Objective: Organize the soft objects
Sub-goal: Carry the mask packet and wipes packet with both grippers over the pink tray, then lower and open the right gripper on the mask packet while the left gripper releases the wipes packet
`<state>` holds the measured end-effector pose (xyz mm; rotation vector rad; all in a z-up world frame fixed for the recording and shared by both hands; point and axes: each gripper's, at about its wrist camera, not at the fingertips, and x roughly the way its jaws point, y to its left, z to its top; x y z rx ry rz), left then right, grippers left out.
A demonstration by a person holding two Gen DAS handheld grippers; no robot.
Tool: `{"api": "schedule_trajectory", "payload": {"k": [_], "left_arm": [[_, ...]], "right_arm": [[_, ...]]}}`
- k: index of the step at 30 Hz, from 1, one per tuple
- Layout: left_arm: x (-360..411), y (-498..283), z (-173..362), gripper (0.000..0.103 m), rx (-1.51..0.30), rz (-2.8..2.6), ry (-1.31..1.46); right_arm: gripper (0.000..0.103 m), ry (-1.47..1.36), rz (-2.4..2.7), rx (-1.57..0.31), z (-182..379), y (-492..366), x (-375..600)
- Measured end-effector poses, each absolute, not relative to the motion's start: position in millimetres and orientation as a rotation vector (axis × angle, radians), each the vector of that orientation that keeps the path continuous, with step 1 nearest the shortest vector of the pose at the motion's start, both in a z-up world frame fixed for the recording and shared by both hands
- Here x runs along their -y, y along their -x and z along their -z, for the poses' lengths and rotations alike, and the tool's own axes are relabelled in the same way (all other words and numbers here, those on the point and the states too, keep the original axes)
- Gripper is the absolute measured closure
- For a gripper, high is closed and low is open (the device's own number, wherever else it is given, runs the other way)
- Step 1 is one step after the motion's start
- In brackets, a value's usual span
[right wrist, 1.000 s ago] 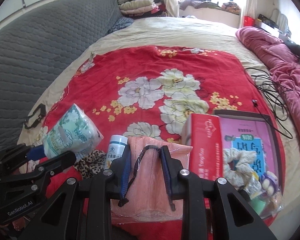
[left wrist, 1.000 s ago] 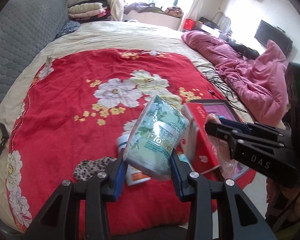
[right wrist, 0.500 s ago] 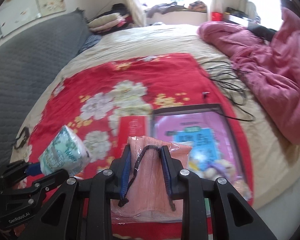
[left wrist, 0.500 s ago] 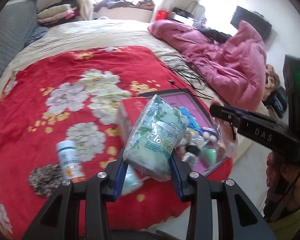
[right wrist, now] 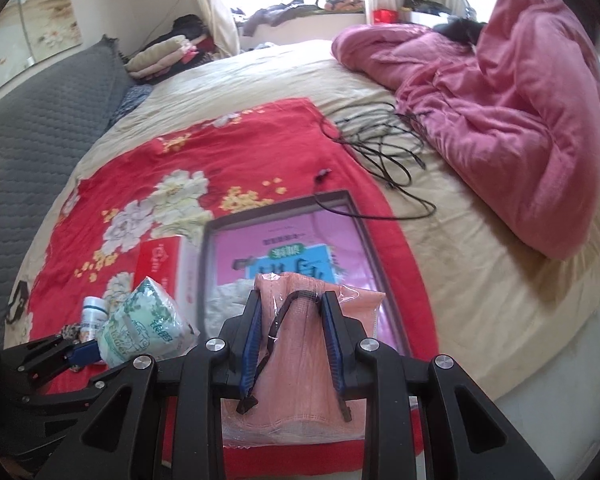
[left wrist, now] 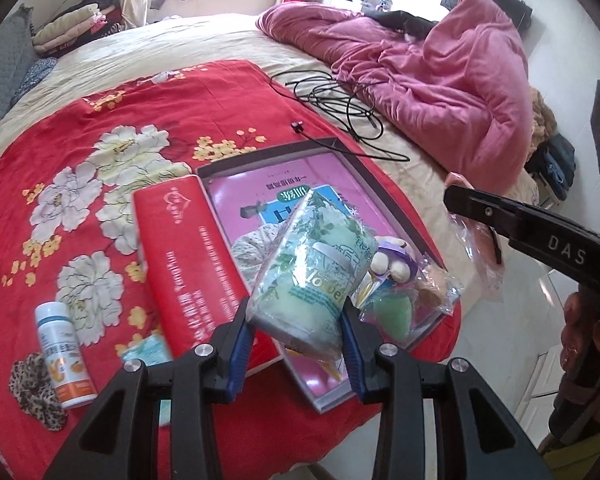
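Left wrist view: left gripper clenched on tissue pack, now carried over pink-lined tray; right gripper clamping bagged pink cloth there too. Ready for dropping in.

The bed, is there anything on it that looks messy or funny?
Yes. A tangle of thin black cable sprawls loose over the cream sheet, one strand crossing the corner of the shallow dark-rimmed tray. The pink quilt is bunched in a heap, and a white pill bottle lies on its side.

Glossy plastic tissue pack; fleecy, perhaps plush quilt.
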<state>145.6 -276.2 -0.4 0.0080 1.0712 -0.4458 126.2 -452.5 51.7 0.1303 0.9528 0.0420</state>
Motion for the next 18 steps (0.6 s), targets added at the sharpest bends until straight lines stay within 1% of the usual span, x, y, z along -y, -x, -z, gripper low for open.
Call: {"api": "schedule_trajectory", "payload": {"k": [12,18], "left_arm": [[306.2,-166.4,41.3,0.063,-1.136,0.440,-0.044],[311.9,-174.0,51.7,0.063,-1.143,0.447,-0.046]], "right_arm": [[0.073,-0.175,-0.014,-1.011,-5.8,-135.0,478.5],[0.073,-0.184,-0.007,-1.028,14.2,-144.6,480.8]]}}
